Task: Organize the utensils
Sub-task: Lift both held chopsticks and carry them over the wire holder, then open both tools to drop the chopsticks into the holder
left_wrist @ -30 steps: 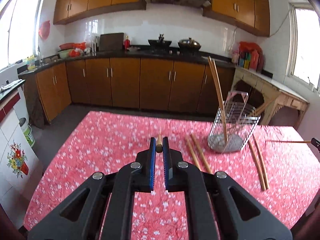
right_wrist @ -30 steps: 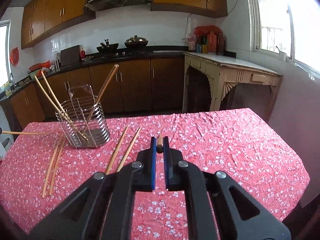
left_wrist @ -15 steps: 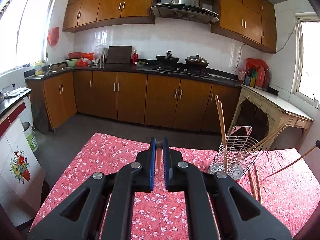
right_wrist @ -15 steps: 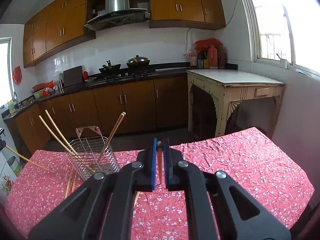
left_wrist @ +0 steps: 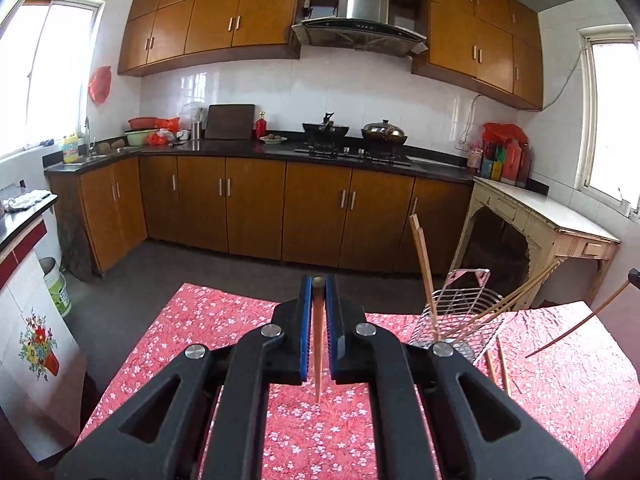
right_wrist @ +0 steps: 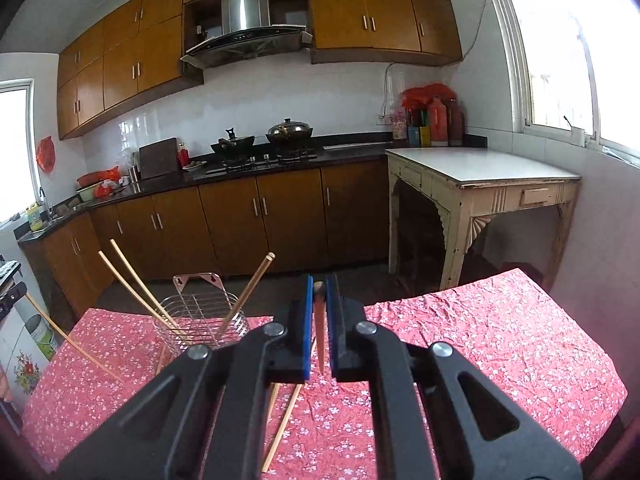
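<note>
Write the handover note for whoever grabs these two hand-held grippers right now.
Left hand-held gripper: shut on a chopstick, tip pointing down over the red tablecloth.
Right hand-held gripper: shut on a second chopstick, also hanging tip down.
Wire basket stands on the table, to the left of the right gripper and to the right of the left one.
Done: three chopsticks already lean in the basket.
Left: drop in both held chopsticks, then collect the loose ones lying on the cloth by the basket.

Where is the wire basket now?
In the right wrist view, the wire basket stands on the red tablecloth, left of the right gripper, holding three chopsticks.
</note>
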